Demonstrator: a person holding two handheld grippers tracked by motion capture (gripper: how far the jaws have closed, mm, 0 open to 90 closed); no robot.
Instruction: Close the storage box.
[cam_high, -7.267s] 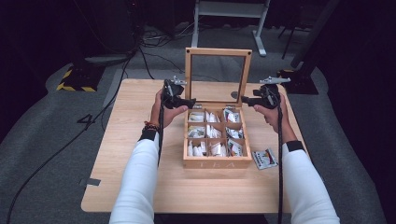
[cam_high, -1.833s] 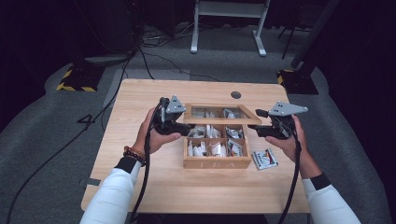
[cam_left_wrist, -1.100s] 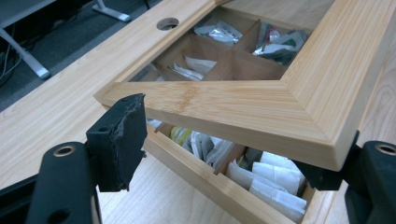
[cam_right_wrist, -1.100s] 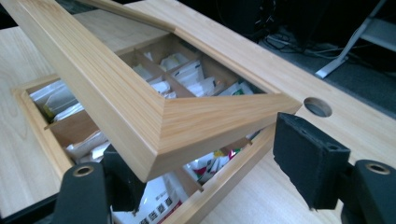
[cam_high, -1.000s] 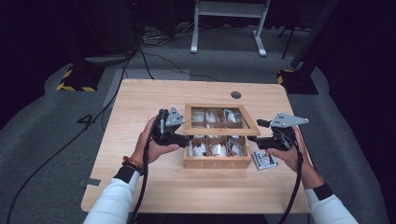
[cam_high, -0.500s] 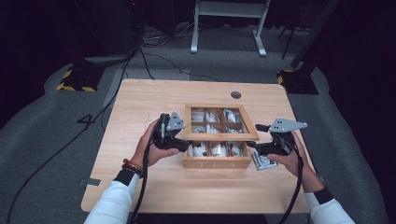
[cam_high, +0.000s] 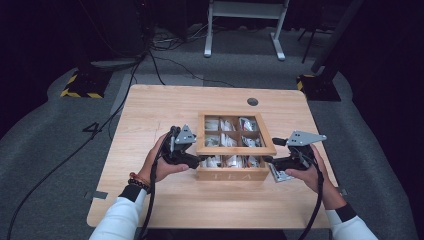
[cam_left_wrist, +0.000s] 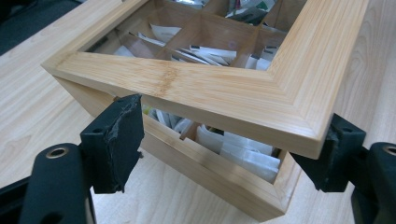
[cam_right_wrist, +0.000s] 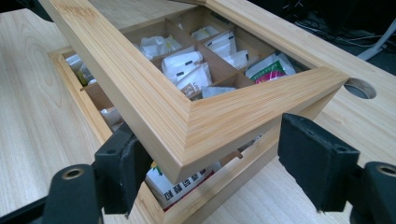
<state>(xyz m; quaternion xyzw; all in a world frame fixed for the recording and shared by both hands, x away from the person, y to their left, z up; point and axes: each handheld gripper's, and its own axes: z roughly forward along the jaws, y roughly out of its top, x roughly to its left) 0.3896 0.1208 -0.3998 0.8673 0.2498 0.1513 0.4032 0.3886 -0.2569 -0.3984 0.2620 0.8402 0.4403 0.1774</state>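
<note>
Light wooden tea box (cam_high: 235, 172) with a windowed frame lid (cam_high: 235, 150), marked TEA on its front wall, stands on the pale wood desk (cam_high: 150, 105), right of centre and toward the near edge. Inside, a grid of compartments holds paper tea sachets (cam_right_wrist: 187, 63), mostly white.

Lid not shut: front edge sits a little above the box, a gap under it. Through the gap in the left gripper view, white sachets (cam_left_wrist: 243, 151) show in the front row.

Left side: black two-jaw left gripper (cam_high: 200, 159), held in the person's left hand (cam_high: 160, 162), is at the lid's front left corner. Its jaws have just been opening; in the left gripper view they stand apart with the lid corner (cam_left_wrist: 299, 135) between them. Whether either pad presses on the wood I cannot tell.

Right side: black two-jaw right gripper (cam_high: 267, 159), in the right hand (cam_high: 312, 172), is at the lid's front right corner (cam_right_wrist: 187, 140). Jaws apart, corner between them; far pad clear of the wood, near pad's contact hidden.

A loose printed sachet (cam_high: 279, 173) lies on the desk just beside the box's right front corner.
</note>
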